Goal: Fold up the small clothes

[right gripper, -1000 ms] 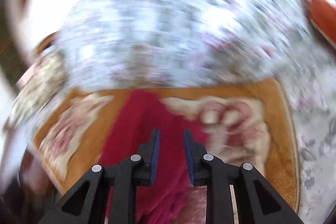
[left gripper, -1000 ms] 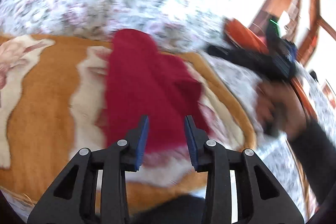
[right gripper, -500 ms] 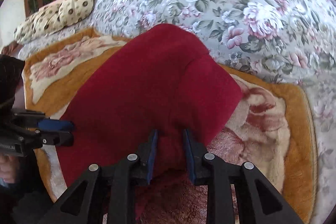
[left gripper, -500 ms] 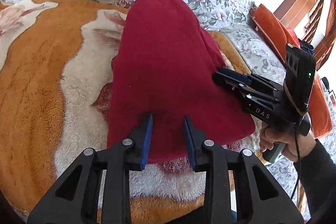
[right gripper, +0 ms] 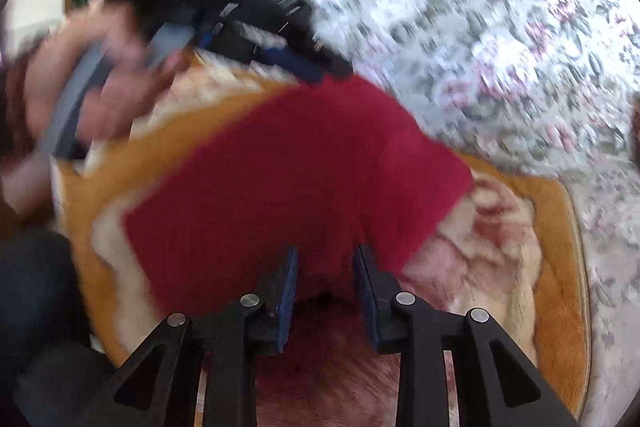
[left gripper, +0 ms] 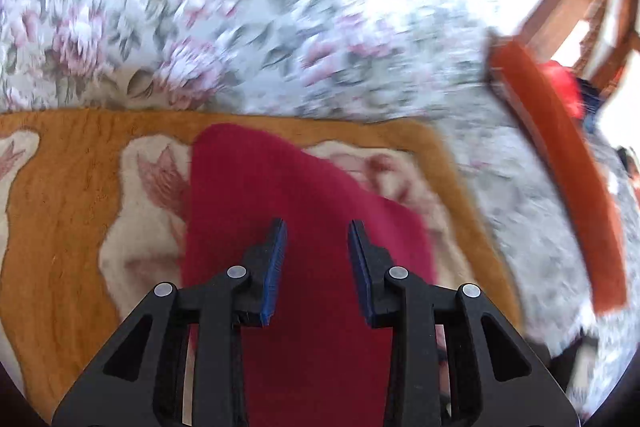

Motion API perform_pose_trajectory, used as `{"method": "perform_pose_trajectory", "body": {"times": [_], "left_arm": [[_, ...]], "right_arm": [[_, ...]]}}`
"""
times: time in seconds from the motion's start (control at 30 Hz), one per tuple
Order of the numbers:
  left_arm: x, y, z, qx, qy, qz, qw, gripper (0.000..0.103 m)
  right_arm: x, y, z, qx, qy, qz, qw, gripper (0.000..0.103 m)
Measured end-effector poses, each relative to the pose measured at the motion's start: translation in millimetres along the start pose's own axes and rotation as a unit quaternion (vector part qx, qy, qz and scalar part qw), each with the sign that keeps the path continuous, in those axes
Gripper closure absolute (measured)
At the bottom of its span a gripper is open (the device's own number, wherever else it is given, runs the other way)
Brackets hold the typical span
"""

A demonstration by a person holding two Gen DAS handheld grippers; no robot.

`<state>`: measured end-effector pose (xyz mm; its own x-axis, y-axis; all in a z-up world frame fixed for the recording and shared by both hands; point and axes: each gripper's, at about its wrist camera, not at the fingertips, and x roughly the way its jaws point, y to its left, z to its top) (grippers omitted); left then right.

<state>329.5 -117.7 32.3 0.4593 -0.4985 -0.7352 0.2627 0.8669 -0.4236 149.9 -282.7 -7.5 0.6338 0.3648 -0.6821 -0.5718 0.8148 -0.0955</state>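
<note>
Two hand-held grippers over one red garment (left gripper: 304,227) on the orange blanket (left gripper: 72,187): left hand-held gripper (left gripper: 317,233) hovers released above it; right hand-held gripper (right gripper: 326,259), jaws just opening, straddles its near edge. Pinch low before folding.

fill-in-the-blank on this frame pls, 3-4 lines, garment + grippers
The garment being folded is ____ in colour.
It lies on an orange and cream ____ spread over the floral sofa cover.
In its own wrist view, the jaws of the left gripper stand ____, with nothing pinched.
The right gripper has its fingertips at the garment's ____ edge.

Missing words: red; blanket; open; near
</note>
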Motion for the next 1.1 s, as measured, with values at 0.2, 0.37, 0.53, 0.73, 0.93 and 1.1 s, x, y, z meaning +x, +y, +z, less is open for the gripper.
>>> {"method": "perform_pose_trajectory", "body": {"times": [0.2, 0.37, 0.53, 0.73, 0.93, 1.1], "left_arm": [[45, 15, -12, 0.022, 0.014, 0.063, 0.9976, 0.073], [45, 21, -21, 0.017, -0.02, 0.073, 0.997, 0.073], [46, 21, -22, 0.021, -0.028, 0.074, 0.9966, 0.073], [46, 26, -23, 0.012, -0.036, 0.064, 0.9973, 0.073], [48, 30, -24, 0.005, -0.046, 0.057, 0.9973, 0.073], [53, 26, -25, 0.015, -0.048, 0.075, 0.9959, 0.073]], "right_arm": [[1, -13, -12, 0.032, -0.039, 0.018, 0.999, 0.073], [-8, -30, -2, 0.062, -0.046, 0.025, 0.997, 0.073], [-54, -32, 10, 0.064, -0.12, 0.037, 0.99, 0.073], [-20, -7, 25, -0.005, -0.052, 0.071, 0.996, 0.073], [12, -2, -8, -0.032, -0.03, 0.057, 0.997, 0.073], [15, -6, -13, -0.026, -0.04, 0.067, 0.997, 0.073]]}}
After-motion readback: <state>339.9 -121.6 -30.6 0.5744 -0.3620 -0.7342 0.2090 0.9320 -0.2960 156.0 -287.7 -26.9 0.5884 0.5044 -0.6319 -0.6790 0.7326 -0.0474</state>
